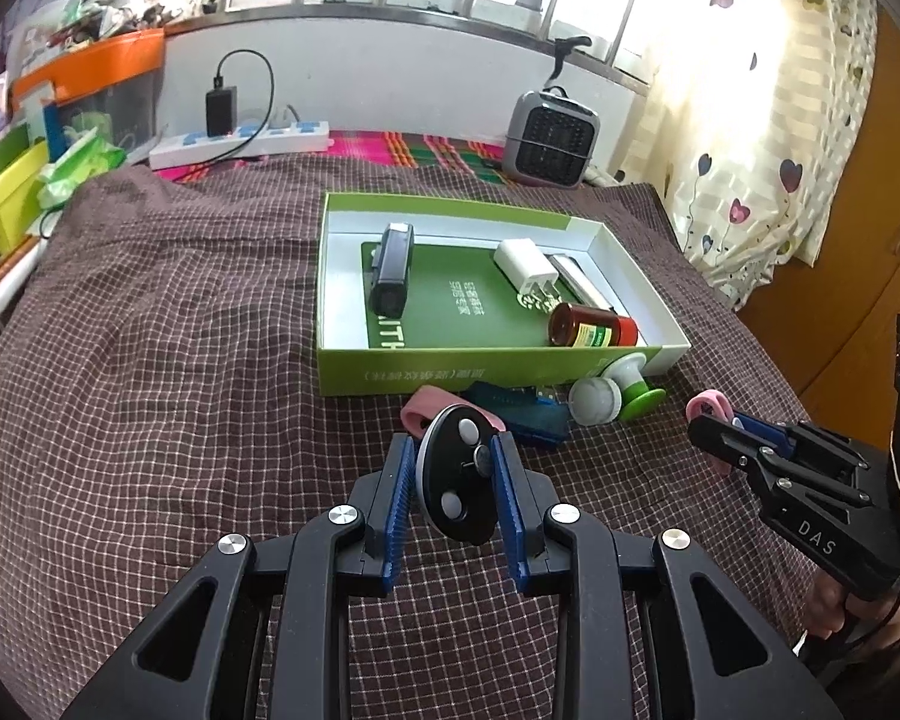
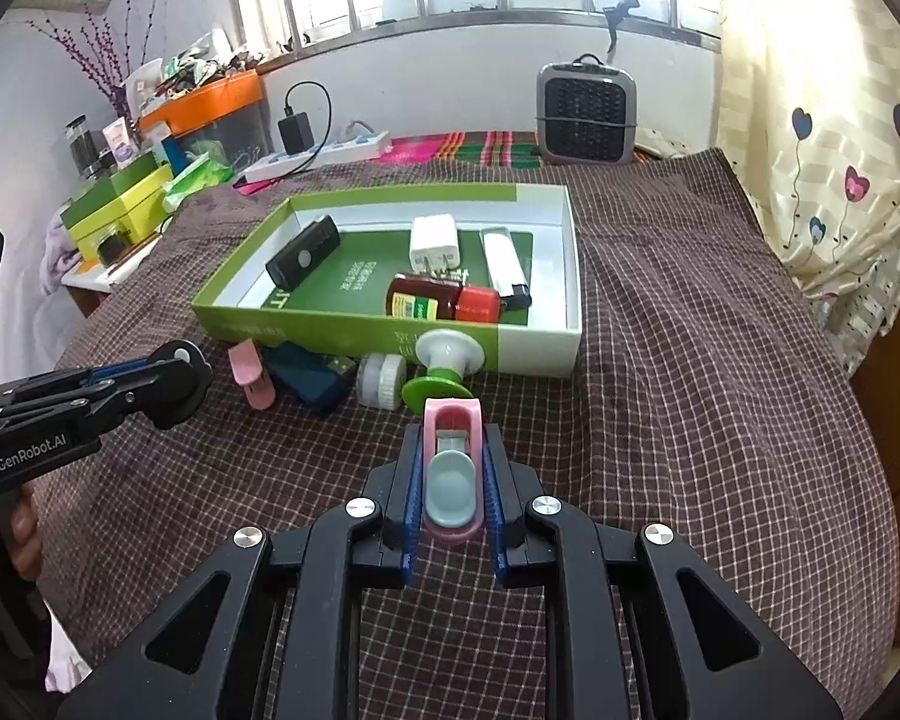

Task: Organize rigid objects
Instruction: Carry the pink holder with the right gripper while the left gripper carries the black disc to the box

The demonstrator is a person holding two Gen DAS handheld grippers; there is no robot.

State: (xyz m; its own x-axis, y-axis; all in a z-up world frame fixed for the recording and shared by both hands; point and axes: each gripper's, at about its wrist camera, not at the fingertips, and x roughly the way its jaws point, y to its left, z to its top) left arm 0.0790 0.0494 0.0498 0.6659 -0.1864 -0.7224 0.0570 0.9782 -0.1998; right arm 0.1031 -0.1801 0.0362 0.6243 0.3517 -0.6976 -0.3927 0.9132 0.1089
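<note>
My left gripper [image 1: 453, 444] is shut on a black oval disc [image 1: 459, 480] with white buttons, held above the checked cloth. My right gripper [image 2: 452, 435] is shut on a pink clip [image 2: 453, 474] with a pale insert. Ahead lies a green and white box [image 1: 450, 363] holding a black device [image 1: 393, 267], a white charger [image 1: 525, 267], a white lighter [image 2: 504, 267] and a brown red-capped bottle [image 2: 444, 300]. Against its near wall lie another pink clip [image 2: 252, 378], a blue item [image 2: 309, 381], a white round cap [image 2: 381, 381] and a green and white knob [image 2: 444, 366].
A grey heater [image 1: 552, 138] and a power strip [image 1: 240, 141] with a black adapter stand at the back. Coloured boxes [image 2: 120, 204] crowd the left side. A heart-print curtain [image 2: 840, 192] hangs on the right, with a wooden cabinet [image 1: 840, 276] beyond.
</note>
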